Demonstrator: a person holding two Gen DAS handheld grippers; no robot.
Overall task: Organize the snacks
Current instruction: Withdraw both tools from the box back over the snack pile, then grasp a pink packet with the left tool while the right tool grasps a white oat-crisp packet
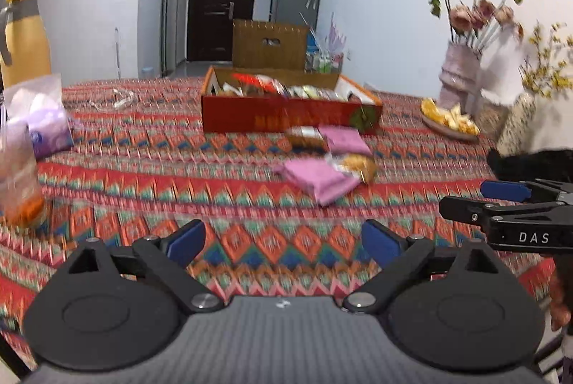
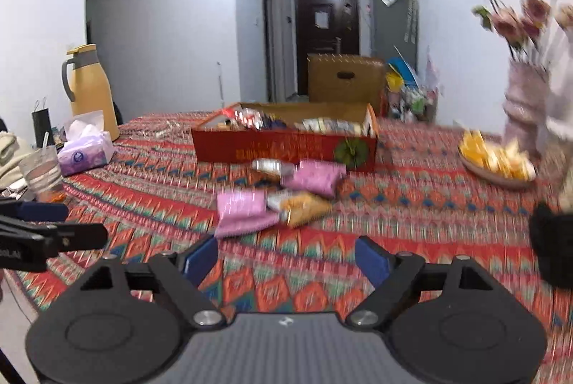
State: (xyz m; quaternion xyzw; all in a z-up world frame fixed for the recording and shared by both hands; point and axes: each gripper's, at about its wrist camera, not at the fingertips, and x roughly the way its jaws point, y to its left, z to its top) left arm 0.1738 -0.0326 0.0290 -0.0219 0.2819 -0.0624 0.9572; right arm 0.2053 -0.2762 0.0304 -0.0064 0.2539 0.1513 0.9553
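A red cardboard box [image 1: 250, 117] [image 2: 250, 147] holding several snack packets stands mid-table on the patterned cloth. In front of it lie loose snacks: two pink packets [image 1: 317, 181] [image 2: 241, 212], [image 1: 345, 138] [image 2: 315, 178], an orange-filled packet [image 1: 358, 165] [image 2: 304, 205] and a clear one [image 1: 304, 137] [image 2: 272, 167]. My left gripper [image 1: 284, 239] is open and empty, well short of the packets; it also shows at the left edge of the right wrist view [image 2: 53, 222]. My right gripper [image 2: 286, 257] is open and empty too, near the table's front, and enters the left wrist view from the right [image 1: 480, 199].
A yellow thermos [image 2: 91, 86], a purple tissue pack [image 2: 84, 151] and a glass cup [image 2: 41, 172] stand at the left. At the right are a plate of yellow food [image 2: 497, 165] and a vase of dried flowers [image 1: 458, 76]. A brown box [image 1: 270, 43] is behind.
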